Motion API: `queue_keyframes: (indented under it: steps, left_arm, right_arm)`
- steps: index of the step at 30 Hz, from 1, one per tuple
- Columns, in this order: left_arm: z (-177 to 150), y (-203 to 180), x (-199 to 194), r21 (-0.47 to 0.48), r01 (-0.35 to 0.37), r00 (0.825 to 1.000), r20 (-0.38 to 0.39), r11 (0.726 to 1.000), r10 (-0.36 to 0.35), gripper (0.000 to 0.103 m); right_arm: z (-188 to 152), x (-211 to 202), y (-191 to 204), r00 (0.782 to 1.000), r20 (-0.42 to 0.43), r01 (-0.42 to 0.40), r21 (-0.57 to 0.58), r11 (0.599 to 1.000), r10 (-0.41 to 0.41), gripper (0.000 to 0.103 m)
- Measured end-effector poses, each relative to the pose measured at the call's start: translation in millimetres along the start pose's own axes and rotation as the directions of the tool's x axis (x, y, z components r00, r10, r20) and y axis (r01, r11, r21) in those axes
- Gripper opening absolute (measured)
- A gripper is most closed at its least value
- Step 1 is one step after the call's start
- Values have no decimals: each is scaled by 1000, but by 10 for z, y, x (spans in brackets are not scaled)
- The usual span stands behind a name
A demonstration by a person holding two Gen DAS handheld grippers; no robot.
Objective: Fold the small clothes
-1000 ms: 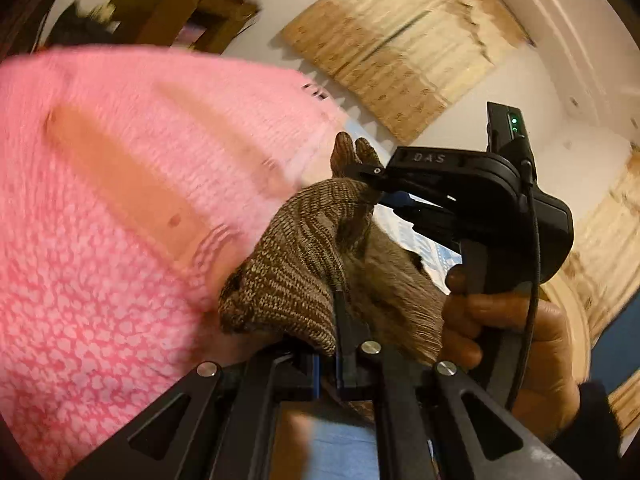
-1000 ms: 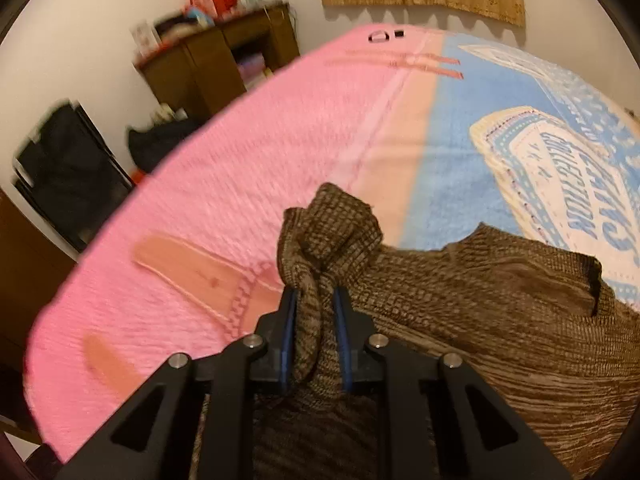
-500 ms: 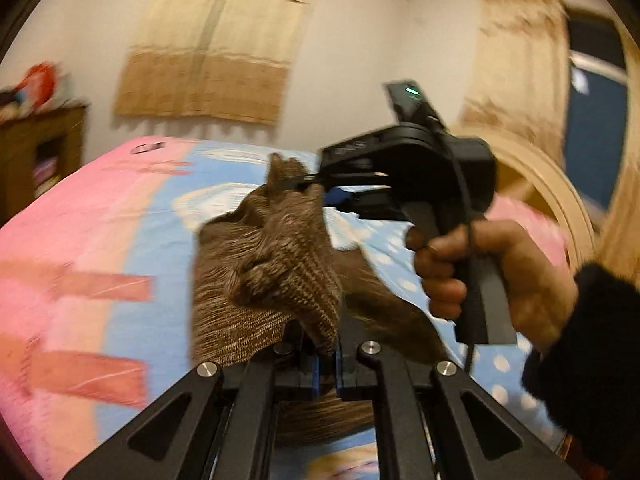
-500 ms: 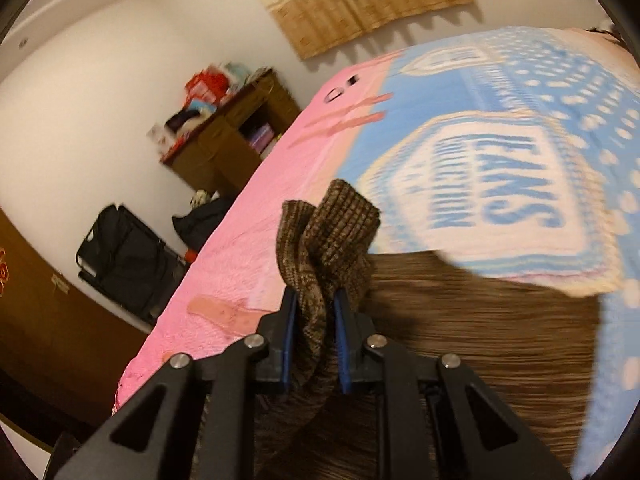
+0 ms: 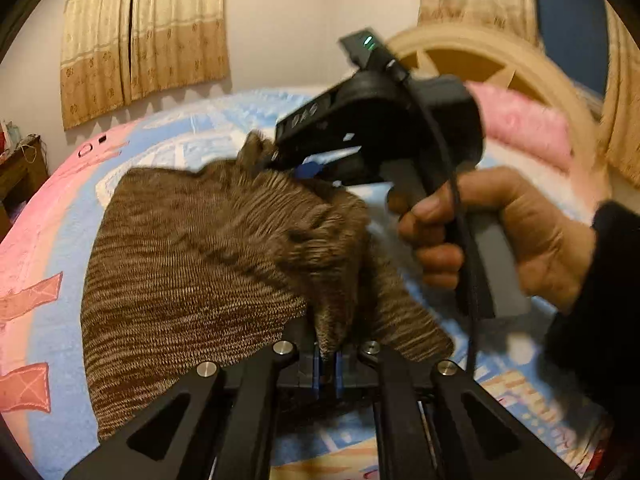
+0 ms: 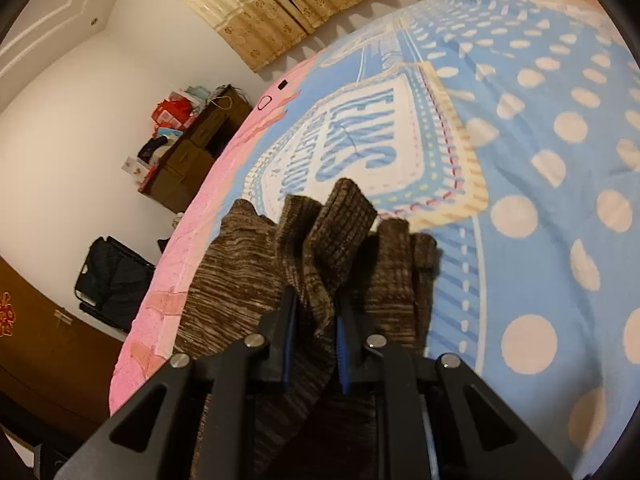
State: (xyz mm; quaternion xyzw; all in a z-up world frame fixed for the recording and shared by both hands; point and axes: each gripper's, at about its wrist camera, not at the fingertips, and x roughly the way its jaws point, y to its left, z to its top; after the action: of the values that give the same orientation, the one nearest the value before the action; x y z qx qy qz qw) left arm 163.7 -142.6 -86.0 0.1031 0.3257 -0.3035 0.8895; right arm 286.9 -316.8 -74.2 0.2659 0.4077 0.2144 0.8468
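Both wrist views have swung from pink blanket onto its blue half. Left gripper [image 5: 328, 354] and right gripper [image 6: 314, 334] each pinch the brown knit sweater [image 5: 192, 264], mid-frame above the bedspread [image 6: 540, 152]. Only the left view shows the hand [image 5: 508, 236]; only the right reads "COLLECTION".

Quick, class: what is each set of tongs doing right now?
Left tongs: shut on the brown knitted sweater.
Right tongs: shut on the same sweater.
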Motion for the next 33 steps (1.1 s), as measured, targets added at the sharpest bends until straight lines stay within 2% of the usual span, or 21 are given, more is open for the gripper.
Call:
queue_keyframes:
  steps: [1,4,6,8,10,13,17,19,21,23,24,26,27,28,29,30,31,33]
  left_arm:
    - [7,-11,14,10,-2,1000,-15,1000,2,5]
    - [-74,-62,-81,68,7,999,-43,998,-4,6]
    - [-188,-88,-216,115,27,998,-59,993,-21,9]
    - [-323,-81,-392,143,46,998,-57,989,-38,19]
    - [-436,-45,-486,129,80,994,-79,988,-71,49]
    - [-548,118,-637,64,96,993,-71,993,-91,52]
    - [-478,440,-770,-101,61,997,-35,993,-65,52]
    - [-365,613,-852,-202,61,998,16,978,-59,52]
    - [-252,696,-851,-249,46,998,41,967,-37,52]
    - [-107,804,-739,-290,-17,999,42,957,30,52]
    - [-64,860,-646,-310,-50,997,34,950,63,52]
    - [-63,974,-409,-331,-107,994,-15,937,108,52]
    - [-124,1033,-288,-349,-139,990,-72,927,122,52]
    - [-208,1079,-215,-375,-147,987,-116,915,111,52]
    - [-318,1117,-239,-407,-112,993,-90,907,82,52]
    - [-380,1106,-301,-400,-98,995,-48,911,86,52]
    - [-421,1079,-333,-382,-102,995,-48,919,90,52]
    - [-437,1035,-398,-353,-110,994,-53,929,97,52]
  right_arm:
    - [-16,-31,-50,1000,7,0,4,1000,0,22]
    - [-88,-172,-228,999,33,18,60,998,-20,40]
    - [-142,-326,-306,998,50,43,96,994,-48,41]
    - [-255,-597,-314,991,85,94,96,991,-102,41]
    - [-401,-861,-237,981,122,144,71,987,-152,41]
    - [-665,-1203,36,974,163,159,13,987,-159,41]
    - [-1071,-1390,547,968,182,191,-98,977,-171,41]
    - [-1255,-1356,800,957,201,246,-189,951,-208,41]
    - [-1425,-1240,1048,947,212,296,-294,909,-240,41]
    - [-1510,-1071,1152,951,187,301,-359,883,-247,35]
    - [-1516,-969,1165,956,164,289,-371,883,-244,28]
    - [-1488,-806,1074,953,135,303,-357,884,-272,20]
    - [-1459,-730,958,948,116,317,-329,890,-295,20]
    - [-1446,-688,827,943,97,331,-300,894,-317,20]
    - [-1438,-668,687,936,77,351,-268,897,-344,14]
    - [-1434,-677,539,935,53,354,-233,906,-352,4]
    - [-1439,-783,365,955,51,298,-176,938,-294,1]
    - [-1431,-941,191,965,39,264,-98,960,-261,0]
